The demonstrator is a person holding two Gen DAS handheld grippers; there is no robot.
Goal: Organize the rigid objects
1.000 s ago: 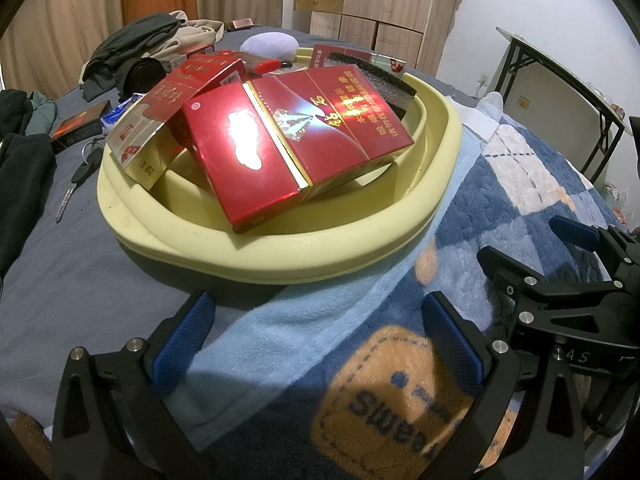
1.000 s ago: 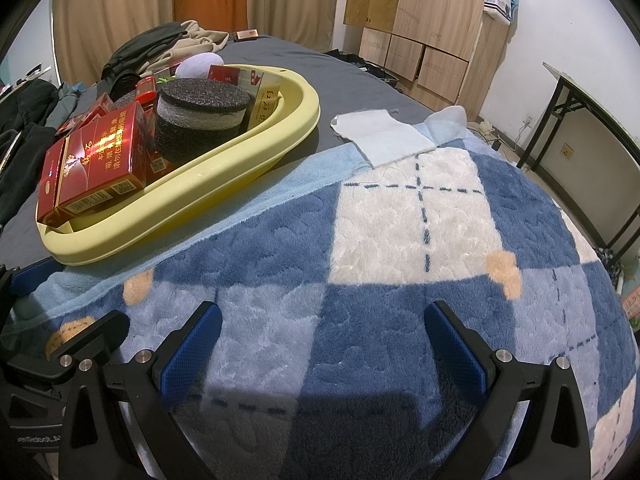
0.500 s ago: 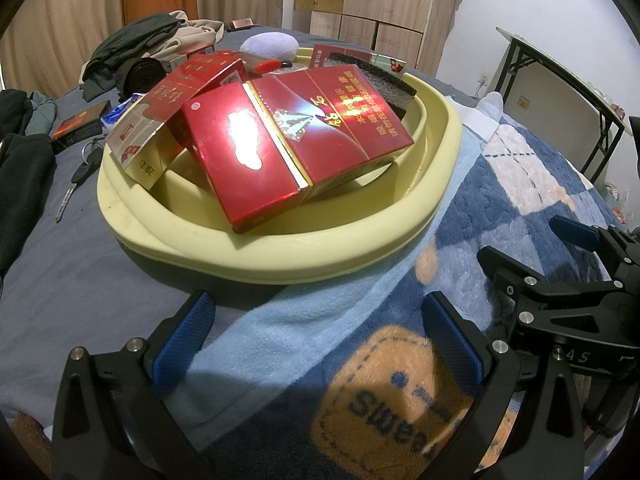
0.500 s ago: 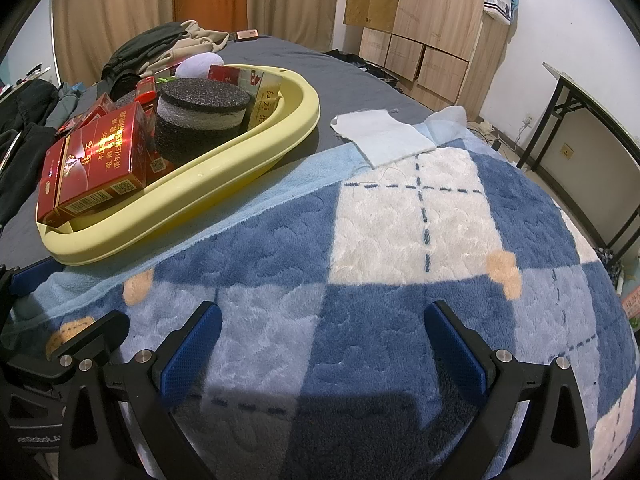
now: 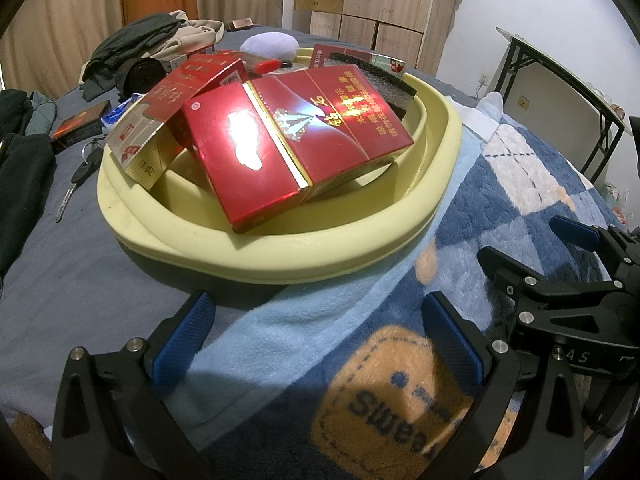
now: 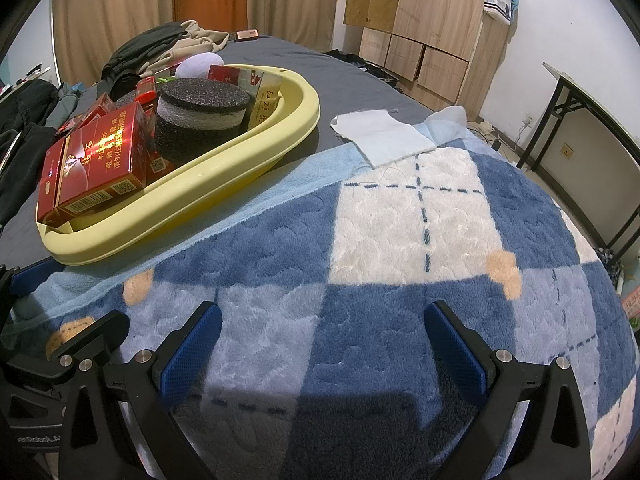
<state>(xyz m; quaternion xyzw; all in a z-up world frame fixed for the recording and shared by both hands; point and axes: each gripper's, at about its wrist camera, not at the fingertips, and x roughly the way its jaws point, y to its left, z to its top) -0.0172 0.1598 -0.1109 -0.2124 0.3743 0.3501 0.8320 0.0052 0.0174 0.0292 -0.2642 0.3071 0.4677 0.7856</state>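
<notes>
We find both the left hand-held gripper [image 5: 316, 340] and right hand-held gripper [image 6: 324, 344] spread wide, holding nothing, above the blanket [image 6: 400, 220]. Red cartons [image 5: 296, 140] lie in the yellow basin [image 5: 360, 248], far left.

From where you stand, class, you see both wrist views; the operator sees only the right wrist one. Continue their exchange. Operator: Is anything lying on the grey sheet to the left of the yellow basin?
Observer: Yes, a key lies on the grey sheet, apart from the yellow basin.
Operator: Anything else there?
Observer: A small dark box sits further back, beyond the key.
Operator: Is the left gripper holding anything?
Observer: No. The left gripper is open and empty, over the edge of the blanket.
</notes>
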